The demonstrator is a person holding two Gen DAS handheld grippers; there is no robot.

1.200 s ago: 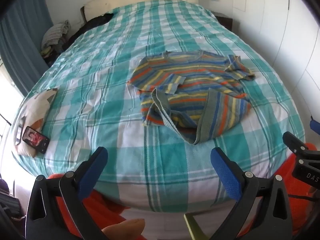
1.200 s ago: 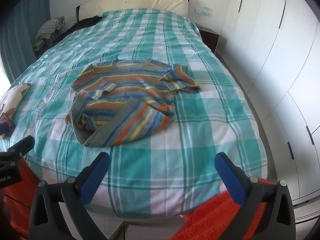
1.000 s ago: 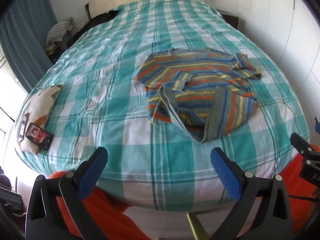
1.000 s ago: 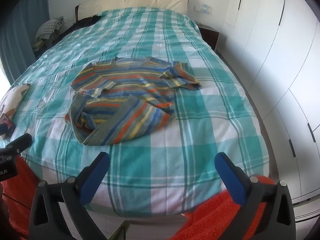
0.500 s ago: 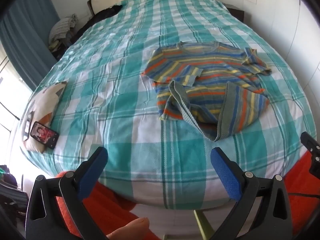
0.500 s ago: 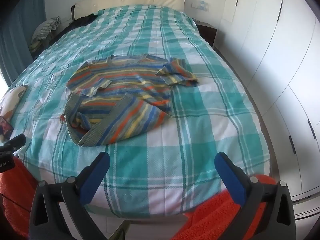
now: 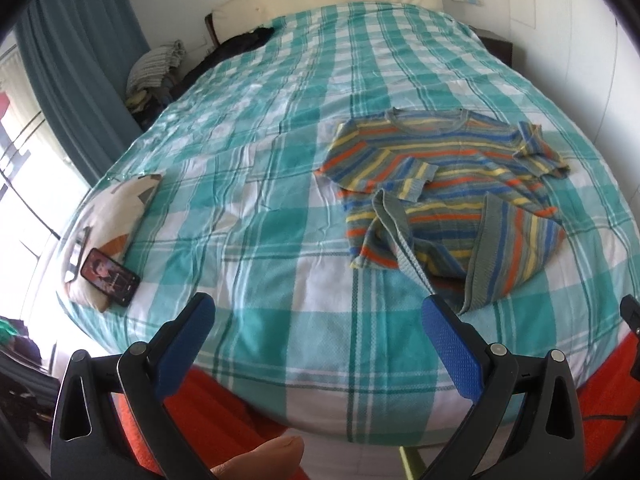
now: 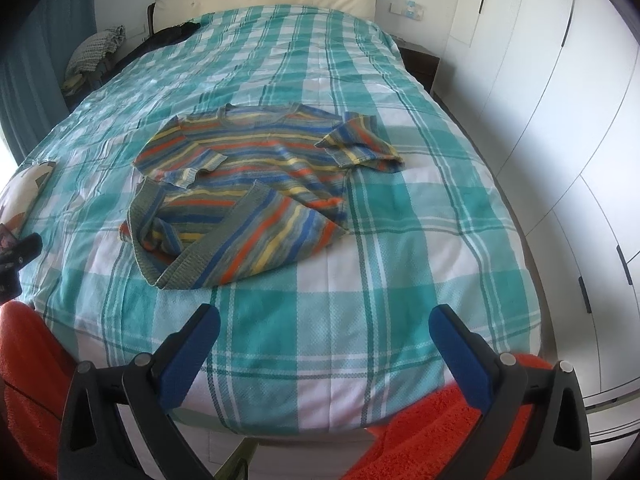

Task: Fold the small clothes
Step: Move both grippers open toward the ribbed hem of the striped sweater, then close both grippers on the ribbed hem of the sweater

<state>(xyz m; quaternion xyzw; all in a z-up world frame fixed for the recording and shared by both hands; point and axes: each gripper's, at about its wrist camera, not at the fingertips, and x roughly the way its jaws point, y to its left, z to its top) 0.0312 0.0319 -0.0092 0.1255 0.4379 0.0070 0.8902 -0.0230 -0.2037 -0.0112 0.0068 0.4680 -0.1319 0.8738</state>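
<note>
Left hand-held gripper (image 7: 318, 326) spread wide, right hand-held gripper (image 8: 324, 330) likewise, both seemingly empty

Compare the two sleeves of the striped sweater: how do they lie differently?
The left sleeve is folded inward and rests on the sweater body; the right sleeve sticks out onto the bedspread. The left one lies flat, the right one is bunched. Both are short, with the same stripes.

A small striped knit sweater (image 7: 448, 184) (image 8: 248, 184) lies on the bed, neck toward the headboard. Its bands run orange, blue, yellow and grey. Both sleeves are folded inward, and the ribbed hem is rumpled and turned up.
</note>
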